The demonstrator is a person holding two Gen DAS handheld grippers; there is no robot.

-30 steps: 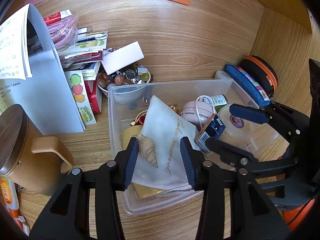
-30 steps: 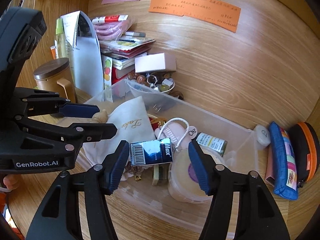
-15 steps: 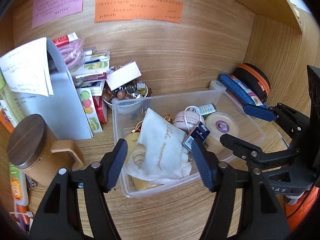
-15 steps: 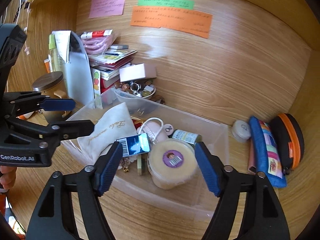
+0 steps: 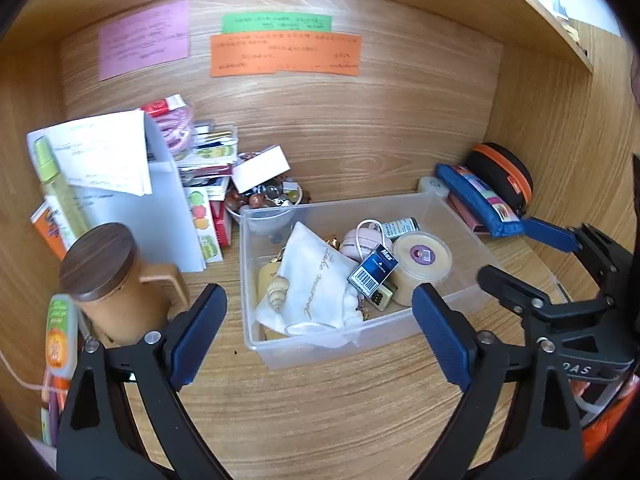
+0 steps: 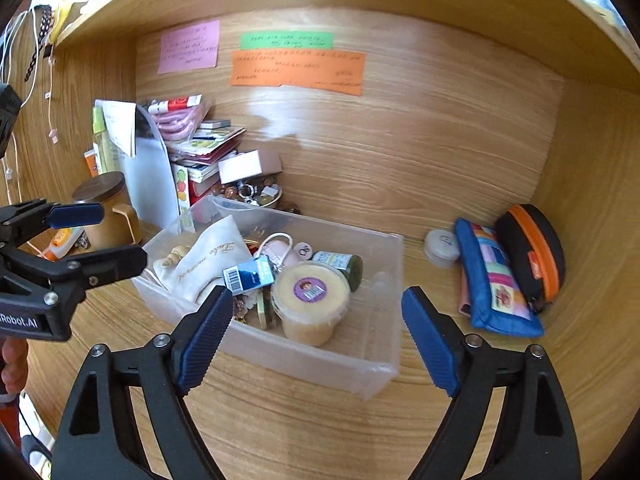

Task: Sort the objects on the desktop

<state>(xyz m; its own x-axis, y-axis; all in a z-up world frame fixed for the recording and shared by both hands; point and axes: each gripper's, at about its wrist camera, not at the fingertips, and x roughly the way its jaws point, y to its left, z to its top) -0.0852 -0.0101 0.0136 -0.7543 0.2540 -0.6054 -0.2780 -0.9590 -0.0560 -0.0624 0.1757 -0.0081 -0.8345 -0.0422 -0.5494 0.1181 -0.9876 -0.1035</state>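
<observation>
A clear plastic bin (image 5: 460, 220) (image 6: 384, 344) sits on the wooden desk. In it lie a white cloth pouch (image 5: 316, 280) (image 6: 208, 260), a seashell (image 5: 278, 290), a blue Max box (image 5: 372, 270) (image 6: 248, 274), a round yellow tub (image 5: 420, 264) (image 6: 310, 300), a pink item and a small green jar (image 6: 340, 264). My left gripper (image 5: 320, 336) is open and empty, held back in front of the bin. My right gripper (image 6: 316, 336) is open and empty, above the bin's near wall. Each gripper shows at the side of the other's view.
A brown lidded mug (image 5: 108, 280), a white folder (image 5: 160, 208), stacked booklets and a bowl of beads (image 5: 268, 200) stand left of the bin. A blue pouch (image 6: 492, 280), a black-orange case (image 6: 532, 252) and a small white pot (image 6: 440, 246) lie right. Sticky notes hang on the back wall.
Both grippers have pulled back and up from the bin and opened wider. The pouch and the Max box stay in the bin.
</observation>
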